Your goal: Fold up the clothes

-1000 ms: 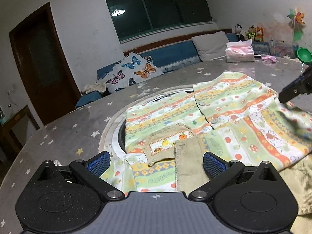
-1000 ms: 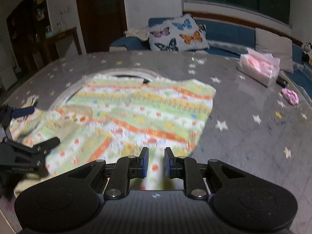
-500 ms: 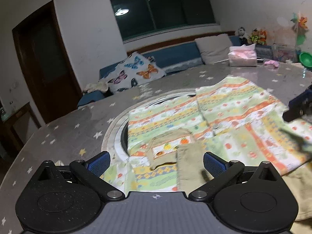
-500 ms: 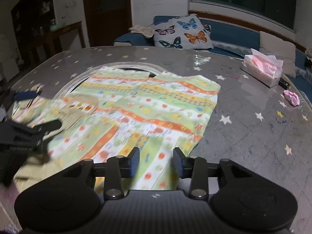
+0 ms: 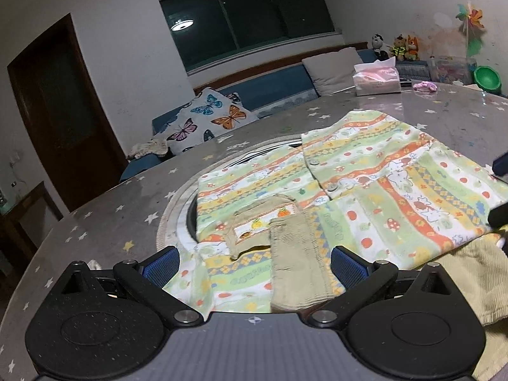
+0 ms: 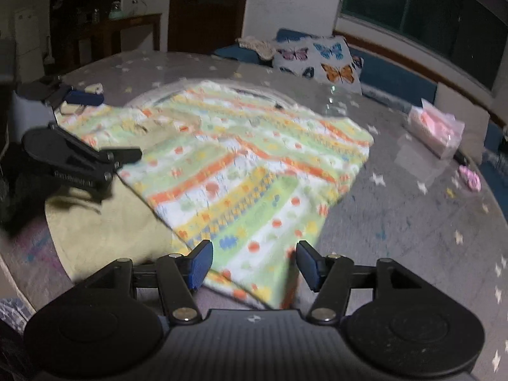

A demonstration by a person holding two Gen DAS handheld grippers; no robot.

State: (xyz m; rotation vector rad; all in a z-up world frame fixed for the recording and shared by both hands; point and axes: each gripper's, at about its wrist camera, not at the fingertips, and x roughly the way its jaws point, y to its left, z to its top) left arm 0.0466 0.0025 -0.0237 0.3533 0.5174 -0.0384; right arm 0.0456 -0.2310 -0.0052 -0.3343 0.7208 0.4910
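A child's patterned garment with green, orange and yellow stripes lies spread on the round grey star-print table. It also shows in the right wrist view. A beige corduroy piece lies on its near edge. My left gripper is open and empty, its blue pads on either side of the beige piece. My right gripper is open and empty, just above the garment's near corner. The left gripper also shows in the right wrist view.
A pink tissue box and a small pink item sit at the table's far side. A green bowl is at the far right. A sofa with a butterfly cushion stands beyond the table.
My right gripper has opened, its jaws going from nearly shut to wide apart, and it has swung to the left. My left gripper has stayed open and shifted slightly.
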